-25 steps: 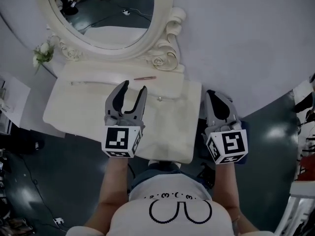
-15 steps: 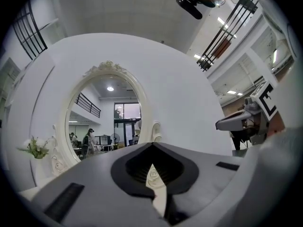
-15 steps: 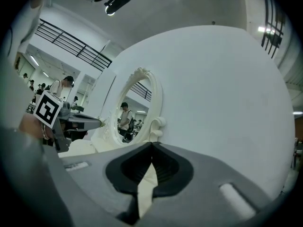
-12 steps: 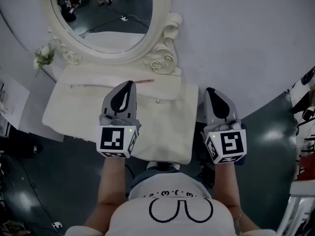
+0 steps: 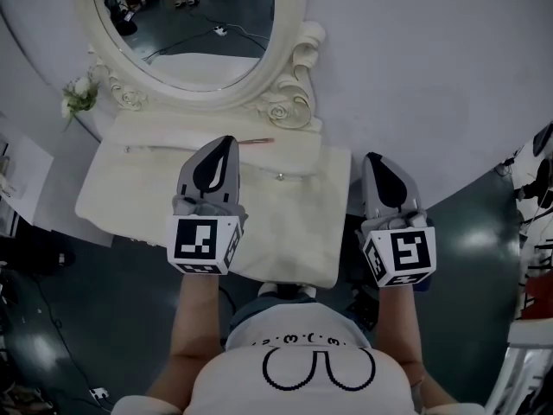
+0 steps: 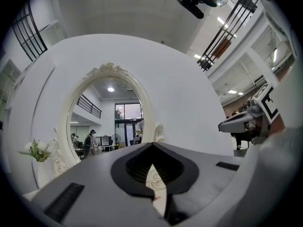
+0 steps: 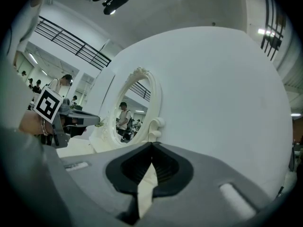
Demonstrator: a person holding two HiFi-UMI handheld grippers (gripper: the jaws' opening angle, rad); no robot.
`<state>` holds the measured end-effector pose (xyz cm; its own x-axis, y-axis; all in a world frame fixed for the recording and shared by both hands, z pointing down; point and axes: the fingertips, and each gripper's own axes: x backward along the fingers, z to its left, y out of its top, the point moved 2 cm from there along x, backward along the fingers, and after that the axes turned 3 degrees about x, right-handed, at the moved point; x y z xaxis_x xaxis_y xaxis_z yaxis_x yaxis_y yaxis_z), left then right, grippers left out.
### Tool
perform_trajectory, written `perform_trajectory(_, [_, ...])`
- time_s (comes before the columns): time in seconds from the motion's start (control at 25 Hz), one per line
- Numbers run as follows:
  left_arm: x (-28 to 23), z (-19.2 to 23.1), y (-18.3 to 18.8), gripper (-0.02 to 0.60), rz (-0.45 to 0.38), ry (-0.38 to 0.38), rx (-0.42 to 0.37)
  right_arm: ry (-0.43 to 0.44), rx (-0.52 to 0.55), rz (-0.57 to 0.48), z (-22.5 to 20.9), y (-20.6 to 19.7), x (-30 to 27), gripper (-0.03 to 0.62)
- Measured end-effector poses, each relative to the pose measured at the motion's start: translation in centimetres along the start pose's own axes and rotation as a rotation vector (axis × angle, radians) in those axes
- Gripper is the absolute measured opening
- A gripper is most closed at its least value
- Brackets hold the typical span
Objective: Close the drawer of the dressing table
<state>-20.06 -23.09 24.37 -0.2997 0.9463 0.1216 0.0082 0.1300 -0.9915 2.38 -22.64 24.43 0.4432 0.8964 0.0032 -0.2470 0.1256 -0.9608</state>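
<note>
Left gripper (image 5: 226, 141) is hovering over the dressing table (image 5: 121, 188) with its jaws now pressed together on nothing (a second ago they were spread wide), its tips near a pink pen (image 5: 257, 141). Right gripper (image 5: 374, 159), also closed and empty, is hanging just off the table's right edge. Between them the drawer knob (image 5: 279, 176) is showing; how far out it is standing I cannot tell.

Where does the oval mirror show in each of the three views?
Head view: oval mirror at top, left of centre.
Left gripper view: oval mirror left of centre, seen nearly head-on.
Right gripper view: oval mirror left of centre, seen at a slant.
Shared landmark: carved scroll at the frame's lower right.
</note>
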Motion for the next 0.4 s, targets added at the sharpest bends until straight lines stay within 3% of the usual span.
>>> perform_trajectory(0.4, [-0.01,0.47,-0.29,-0.003,0.002,-0.009,0.013,-0.007,-0.001,0.004,0.45,-0.26,-0.35,0.0])
